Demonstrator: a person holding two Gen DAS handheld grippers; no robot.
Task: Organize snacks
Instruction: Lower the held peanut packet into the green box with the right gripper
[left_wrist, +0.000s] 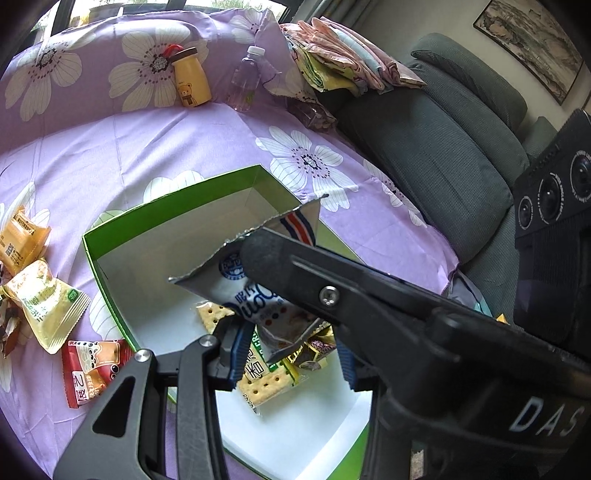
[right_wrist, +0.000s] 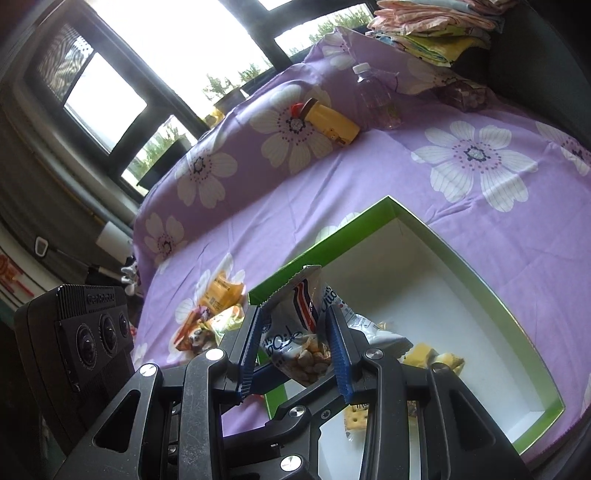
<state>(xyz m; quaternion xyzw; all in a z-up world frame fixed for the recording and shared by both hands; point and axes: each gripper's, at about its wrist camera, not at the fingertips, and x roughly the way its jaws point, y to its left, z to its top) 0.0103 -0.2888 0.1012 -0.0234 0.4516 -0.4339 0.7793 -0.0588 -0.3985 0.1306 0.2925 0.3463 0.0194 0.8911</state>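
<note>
A white and blue snack bag (left_wrist: 255, 291) hangs over the open green box (left_wrist: 170, 199) with a white inside. My right gripper (right_wrist: 295, 343) is shut on the bag (right_wrist: 295, 332) at mid height, its serrated top sticking up. In the left wrist view one right finger (left_wrist: 332, 291) crosses from the right. My left gripper (left_wrist: 291, 354) has its blue pads against the bag's crumpled lower end. A cracker pack (left_wrist: 266, 384) and other small wrapped snacks lie in the box under the bag.
Loose snack packets lie on the purple flowered cloth left of the box: a red one (left_wrist: 92, 369), a gold one (left_wrist: 44, 306), an orange one (left_wrist: 14, 240). A yellow bear bottle (left_wrist: 190, 79) and a clear bottle (left_wrist: 245, 81) stand at the back. Folded cloths (left_wrist: 343, 62) rest on a grey sofa (left_wrist: 443, 166).
</note>
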